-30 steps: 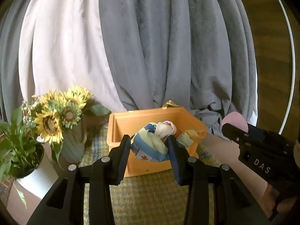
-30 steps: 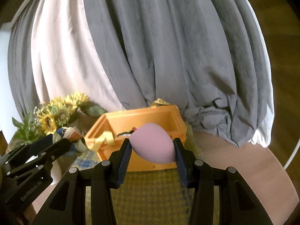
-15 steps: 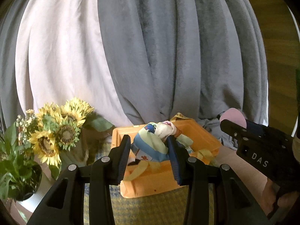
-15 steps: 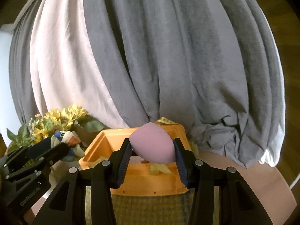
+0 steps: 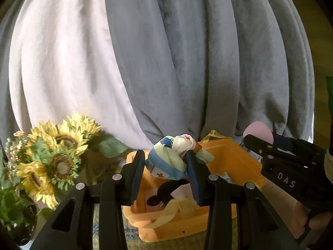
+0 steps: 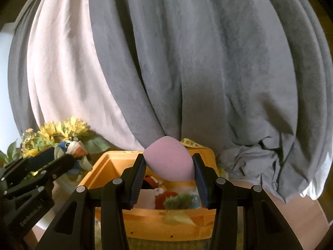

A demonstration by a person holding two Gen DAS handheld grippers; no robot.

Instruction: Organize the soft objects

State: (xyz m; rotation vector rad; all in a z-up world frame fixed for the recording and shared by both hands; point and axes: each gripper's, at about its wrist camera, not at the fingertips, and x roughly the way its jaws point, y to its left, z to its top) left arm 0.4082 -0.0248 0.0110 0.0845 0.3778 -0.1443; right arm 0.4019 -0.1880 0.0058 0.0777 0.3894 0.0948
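My left gripper (image 5: 165, 162) is shut on a knotted cloth bundle (image 5: 168, 160) of blue, pale green and white, held over the near left part of the orange bin (image 5: 235, 160). In the right wrist view my right gripper (image 6: 169, 163) is shut on a pink egg-shaped sponge (image 6: 169, 162) above the orange bin (image 6: 108, 166). Several soft things lie inside the bin: a red item, a green fuzzy one (image 6: 179, 201) and a yellow strap (image 5: 177, 210). Each gripper also shows in the other's view: the right gripper (image 5: 289, 166) at the right edge, the left gripper (image 6: 37, 173) at the left edge.
A grey and white curtain (image 5: 166, 62) hangs close behind the bin. A bunch of sunflowers (image 5: 56, 154) in a vase stands to the left of the bin. The bin rests on a yellow woven mat (image 6: 187, 243) on a pinkish table (image 6: 291, 208).
Both grippers have moved forward toward the bin with their loads. The bin looks nearer and its inside now shows below the bundle and the sponge.
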